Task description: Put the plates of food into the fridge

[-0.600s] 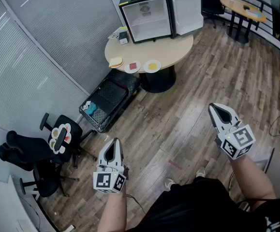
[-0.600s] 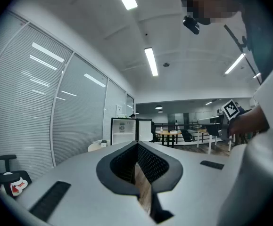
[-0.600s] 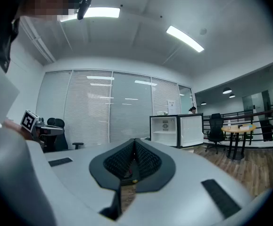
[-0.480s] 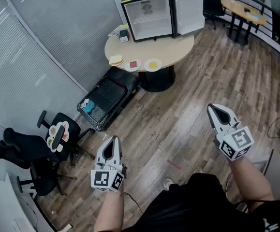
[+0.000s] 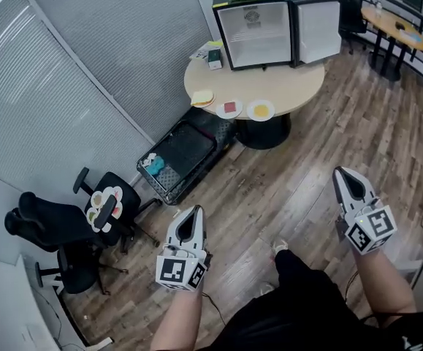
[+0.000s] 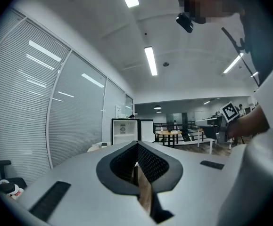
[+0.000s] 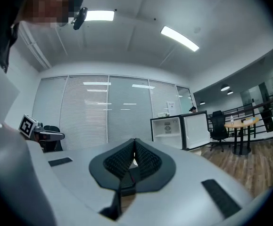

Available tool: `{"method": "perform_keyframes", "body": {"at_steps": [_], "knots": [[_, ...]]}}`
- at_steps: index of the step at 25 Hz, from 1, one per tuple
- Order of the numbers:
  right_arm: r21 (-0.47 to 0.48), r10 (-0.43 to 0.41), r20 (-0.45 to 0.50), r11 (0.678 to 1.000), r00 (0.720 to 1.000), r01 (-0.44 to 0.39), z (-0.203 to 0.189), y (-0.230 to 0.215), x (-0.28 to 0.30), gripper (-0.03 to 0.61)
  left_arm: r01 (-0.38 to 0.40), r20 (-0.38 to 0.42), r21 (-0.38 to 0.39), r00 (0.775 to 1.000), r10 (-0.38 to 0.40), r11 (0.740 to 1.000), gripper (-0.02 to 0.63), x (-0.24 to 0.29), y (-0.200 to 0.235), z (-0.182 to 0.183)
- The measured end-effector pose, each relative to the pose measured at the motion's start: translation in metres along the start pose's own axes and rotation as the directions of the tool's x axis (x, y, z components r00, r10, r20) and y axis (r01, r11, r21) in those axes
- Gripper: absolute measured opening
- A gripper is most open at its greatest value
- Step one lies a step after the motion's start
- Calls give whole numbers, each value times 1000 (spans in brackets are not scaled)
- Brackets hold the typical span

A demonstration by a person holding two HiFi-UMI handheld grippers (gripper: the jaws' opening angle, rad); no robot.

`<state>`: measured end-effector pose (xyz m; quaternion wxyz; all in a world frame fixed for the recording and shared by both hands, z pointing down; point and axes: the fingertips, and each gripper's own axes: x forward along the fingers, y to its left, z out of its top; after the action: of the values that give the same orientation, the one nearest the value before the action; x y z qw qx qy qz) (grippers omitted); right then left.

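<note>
At the far side of the head view, three plates of food [image 5: 229, 109] sit on the round tabletop [image 5: 299, 85] before the open fridge [image 5: 258, 39], well apart from the left gripper [image 5: 194, 214] and right gripper [image 5: 345, 178]. An open case [image 5: 185, 148] beside the tabletop could trip the approach. Left gripper view: jaws closed, empty. Right gripper view: jaws closed, empty; unopened, they would knock a plate.

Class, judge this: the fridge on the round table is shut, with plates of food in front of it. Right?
No: the head view shows the fridge with its door open. The plates do lie in front of it on the table.
</note>
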<state>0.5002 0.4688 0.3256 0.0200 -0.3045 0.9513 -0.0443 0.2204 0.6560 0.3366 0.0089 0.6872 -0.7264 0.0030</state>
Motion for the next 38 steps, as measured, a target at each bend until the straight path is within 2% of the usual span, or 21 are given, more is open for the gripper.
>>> {"method": "perform_keyframes", "body": {"at_steps": [6, 16, 19, 22, 26, 29, 34, 38], "knots": [[54, -6, -63, 998, 998, 9, -25, -45, 76, 5, -53, -15, -10, 999, 52, 999, 3, 55, 34, 11], [93, 87, -97, 993, 991, -78, -39, -100, 213, 5, -147, -56, 0, 988, 147, 989, 3, 150, 82, 13], [111, 74, -98, 992, 992, -63, -44, -120, 247, 5, -157, -71, -1, 985, 156, 988, 3, 178, 96, 13], [142, 47, -120, 989, 992, -29, -55, -133, 270, 5, -131, -92, 7, 987, 131, 991, 3, 200, 106, 8], [99, 60, -155, 994, 986, -45, -64, -131, 300, 5, -95, -97, -9, 991, 94, 995, 3, 235, 135, 3], [73, 35, -174, 997, 984, -23, -70, -133, 322, 5, -52, -83, -25, 995, 50, 998, 3, 268, 156, -4], [67, -76, -188, 994, 979, 90, -79, -143, 359, 5, 61, -63, -27, 996, -63, 998, 3, 333, 197, -5], [111, -151, -195, 978, 969, 175, -89, -139, 392, 5, 154, -65, -28, 986, -155, 988, 3, 383, 241, -4]]}}
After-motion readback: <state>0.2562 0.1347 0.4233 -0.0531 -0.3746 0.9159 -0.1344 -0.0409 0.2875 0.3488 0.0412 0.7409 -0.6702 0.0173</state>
